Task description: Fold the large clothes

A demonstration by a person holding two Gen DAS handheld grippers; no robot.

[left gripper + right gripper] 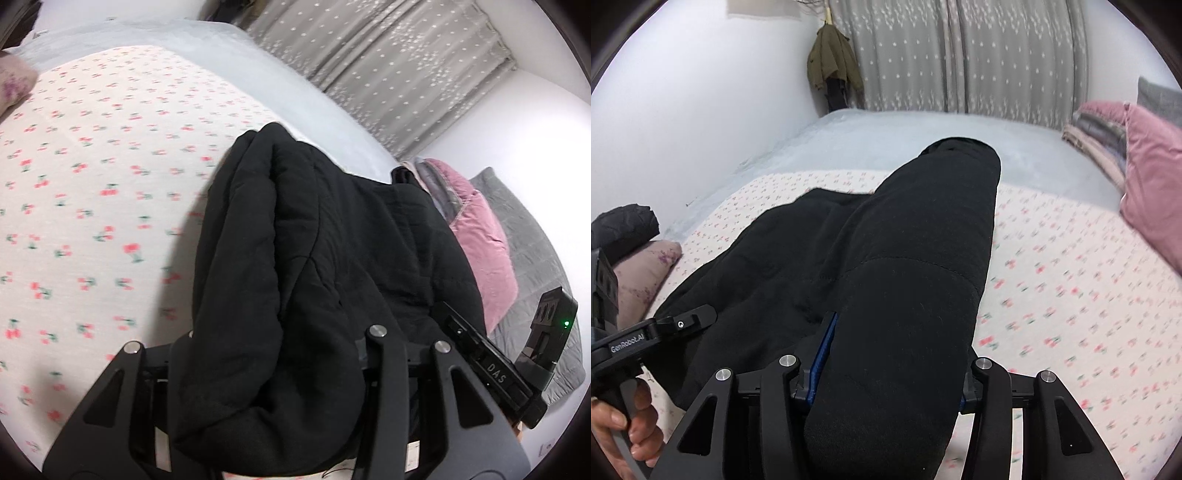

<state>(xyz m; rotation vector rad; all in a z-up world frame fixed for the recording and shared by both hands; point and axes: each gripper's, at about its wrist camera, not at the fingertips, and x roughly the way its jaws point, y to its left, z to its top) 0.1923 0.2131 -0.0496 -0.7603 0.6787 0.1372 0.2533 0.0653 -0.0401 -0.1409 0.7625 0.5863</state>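
A large black padded coat (314, 258) hangs between my two grippers above the bed. My left gripper (273, 365) is shut on one thick edge of it; the cloth bulges out between the jaws and hides the fingertips. My right gripper (886, 384) is shut on another part of the coat (886, 266), which drapes forward over the jaws, with a sleeve-like roll reaching toward the far side of the bed. The right gripper's body (491, 365) shows at the right of the left wrist view; the left gripper's body (646, 332) and a hand show at the left of the right wrist view.
The bed has a white cherry-print sheet (92, 184) over a pale blue cover (886, 136). Pink (1156, 192) and grey (535, 266) folded quilts lie at one end. A floral pillow (646, 273) and dark bundle (624, 225) lie at the other. Grey curtains (960, 55) and a hanging green jacket (831, 59) stand behind.
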